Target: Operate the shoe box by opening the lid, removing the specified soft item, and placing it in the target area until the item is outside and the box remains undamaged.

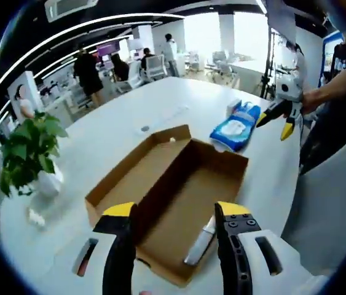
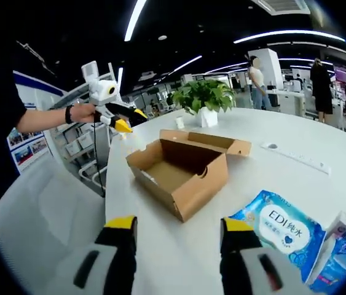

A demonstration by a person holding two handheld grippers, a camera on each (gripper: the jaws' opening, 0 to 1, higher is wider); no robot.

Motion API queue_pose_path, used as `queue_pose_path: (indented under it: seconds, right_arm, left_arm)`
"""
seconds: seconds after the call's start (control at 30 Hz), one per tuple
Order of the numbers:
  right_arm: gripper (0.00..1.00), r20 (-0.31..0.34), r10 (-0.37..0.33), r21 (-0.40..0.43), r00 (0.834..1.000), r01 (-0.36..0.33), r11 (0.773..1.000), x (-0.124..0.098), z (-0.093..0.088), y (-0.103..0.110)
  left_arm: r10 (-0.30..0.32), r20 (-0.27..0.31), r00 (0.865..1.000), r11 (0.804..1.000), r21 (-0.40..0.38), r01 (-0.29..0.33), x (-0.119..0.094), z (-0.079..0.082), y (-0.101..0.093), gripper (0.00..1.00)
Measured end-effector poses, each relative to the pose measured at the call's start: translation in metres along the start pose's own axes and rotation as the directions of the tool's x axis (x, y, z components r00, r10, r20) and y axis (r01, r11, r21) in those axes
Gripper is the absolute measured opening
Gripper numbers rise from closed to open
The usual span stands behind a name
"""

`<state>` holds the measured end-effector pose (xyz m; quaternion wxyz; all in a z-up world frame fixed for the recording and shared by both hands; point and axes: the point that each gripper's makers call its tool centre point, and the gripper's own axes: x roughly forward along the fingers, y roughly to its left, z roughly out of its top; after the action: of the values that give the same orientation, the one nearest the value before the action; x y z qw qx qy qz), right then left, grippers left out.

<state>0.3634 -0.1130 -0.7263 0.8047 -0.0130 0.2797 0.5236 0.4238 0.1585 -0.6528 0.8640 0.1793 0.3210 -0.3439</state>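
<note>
Item one, potted plant [image 1: 28,153]: stood at the far left of the white table [image 1: 129,117] in the left gripper view, well apart from the work.

Item two, shoe box [image 1: 173,196]: brown card, open, lid [image 1: 145,163] folded back flat on its hinge side. It lay just ahead of the left gripper [image 1: 176,212], whose yellow-tipped jaws stood wide apart over the box's near end, holding nothing. A slim pale object [image 1: 200,243] lay inside against the near wall; what it was could not be made out, possibly a small bottle or a packing stick.

Item three, blue wipes pack [image 1: 237,126]: soft, flat, lying on the table just beyond the box's far corner, outside it, touching or nearly touching a smaller white-and-blue packet [image 1: 233,106] behind. Its long axis ran away from the box toward the table's far side.

Item four, right gripper [image 1: 280,120]: hung just beside the pack's outer end, jaws parted, empty. In the right gripper view the same jaws [image 2: 176,227] rose open, with the pack [image 2: 283,230] lying close to their right and the box [image 2: 182,169] further ahead.

Judgement: the right gripper stood much nearer the soft pack than the left; any further placing would fall to it, closing across the pack's short width.
</note>
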Motion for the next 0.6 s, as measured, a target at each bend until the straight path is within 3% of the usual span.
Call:
queue_pose_path:
  seconds: [0.1,0.23,0.43,0.5,0.6]
  right_arm:
    - [0.52,0.008,0.000,0.002,1.000,0.000,1.000,-0.001,0.001,0.002]
    - [0.52,0.016,-0.005,0.001,1.000,0.005,1.000,-0.004,0.002,0.004]
    - [0.52,0.027,-0.024,0.004,0.999,0.024,1.000,-0.014,0.003,0.001]
    - [0.52,0.029,-0.029,0.006,0.999,0.029,1.000,-0.016,0.003,0.000]
    - [0.52,0.033,-0.038,0.010,0.999,0.038,0.999,-0.019,0.002,-0.001]
  left_arm:
    - [0.013,-0.048,0.999,0.997,0.083,-0.009,-0.002,0.002,0.011,0.52]
    - [-0.002,-0.054,0.999,0.995,0.098,0.007,-0.002,0.007,0.018,0.52]
    - [-0.040,-0.096,0.995,0.989,0.136,0.053,0.004,0.006,0.012,0.52]
    - [-0.055,-0.116,0.992,0.987,0.146,0.072,0.009,0.001,0.020,0.52]
    - [-0.075,-0.143,0.987,0.983,0.157,0.097,0.012,-0.001,0.009,0.52]
